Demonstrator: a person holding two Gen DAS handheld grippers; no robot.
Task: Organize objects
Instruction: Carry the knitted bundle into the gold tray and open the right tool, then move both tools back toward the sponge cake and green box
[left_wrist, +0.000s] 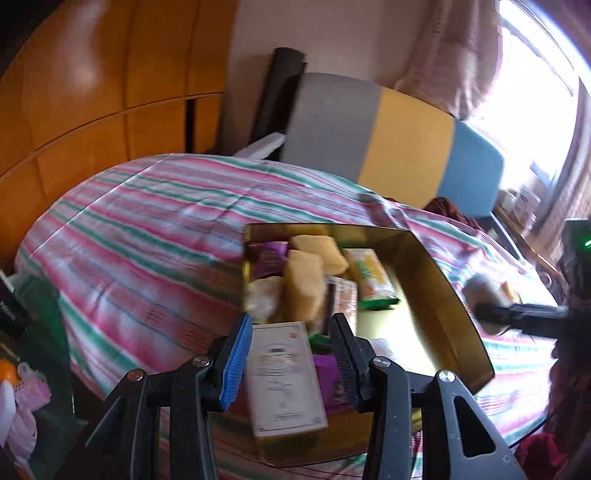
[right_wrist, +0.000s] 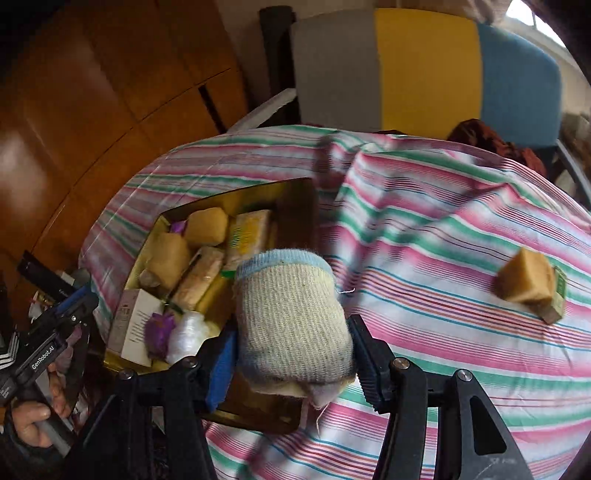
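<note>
A gold tin box (left_wrist: 436, 280) (right_wrist: 295, 199) sits on the striped bedspread, filled with soap bars, packets and a white carton (left_wrist: 284, 376) (right_wrist: 135, 321). My left gripper (left_wrist: 291, 354) hovers open over the tin's near end, its fingers either side of the white carton without clearly pressing it. My right gripper (right_wrist: 291, 354) is shut on a rolled knitted sock (right_wrist: 291, 317), beige with blue trim, held above the tin's right edge. It shows in the left wrist view (left_wrist: 484, 291) at the right. A tan soap block (right_wrist: 532, 288) lies on the bedspread at the right.
The striped bedspread (right_wrist: 424, 229) covers the bed. A grey, yellow and blue chair (left_wrist: 399, 140) stands behind it. Wooden wardrobe doors (left_wrist: 92, 92) are at the left. Clutter and bags (left_wrist: 26, 398) lie by the bed's left side. A bright window (left_wrist: 543, 92) is at the right.
</note>
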